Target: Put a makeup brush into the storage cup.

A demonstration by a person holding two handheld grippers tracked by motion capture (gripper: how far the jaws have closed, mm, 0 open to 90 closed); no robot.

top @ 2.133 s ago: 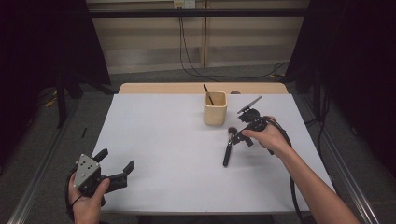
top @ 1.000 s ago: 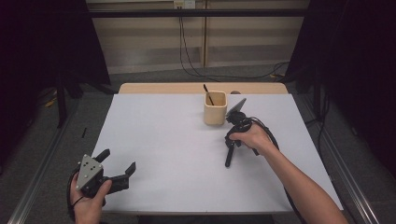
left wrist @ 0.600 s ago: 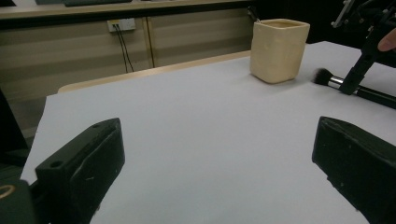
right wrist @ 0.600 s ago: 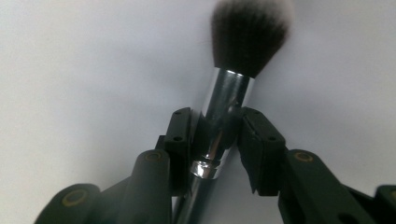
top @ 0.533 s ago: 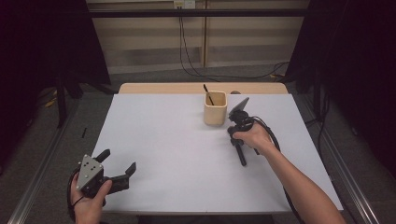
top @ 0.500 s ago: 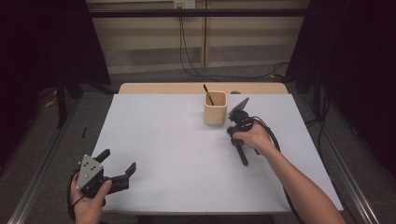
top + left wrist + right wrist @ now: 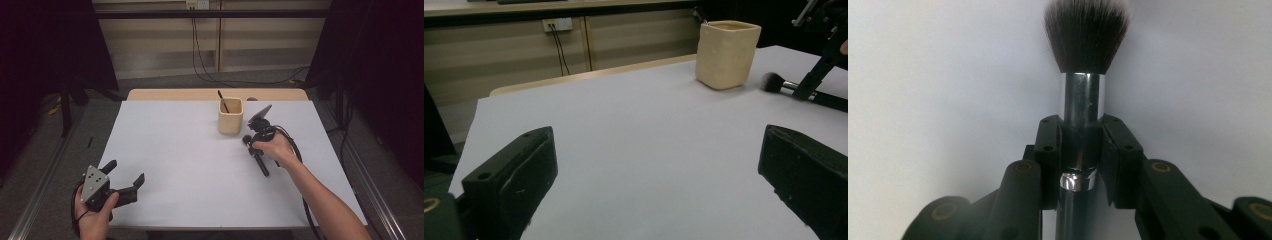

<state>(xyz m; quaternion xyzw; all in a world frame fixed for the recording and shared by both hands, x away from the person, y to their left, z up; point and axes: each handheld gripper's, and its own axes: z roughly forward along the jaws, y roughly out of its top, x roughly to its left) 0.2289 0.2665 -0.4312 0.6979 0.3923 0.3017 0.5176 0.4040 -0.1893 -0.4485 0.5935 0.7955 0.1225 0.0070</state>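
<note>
Now the right gripper has just closed its jaws onto the silver ferrule of the makeup brush, which lies near the table's right edge, swung since earlier so its bristles point toward the beige cup. The left gripper stays spread and empty at the near left corner.

Counted on the table: one makeup brush, one beige cup holding one thin dark tool, two handheld grippers.
</note>
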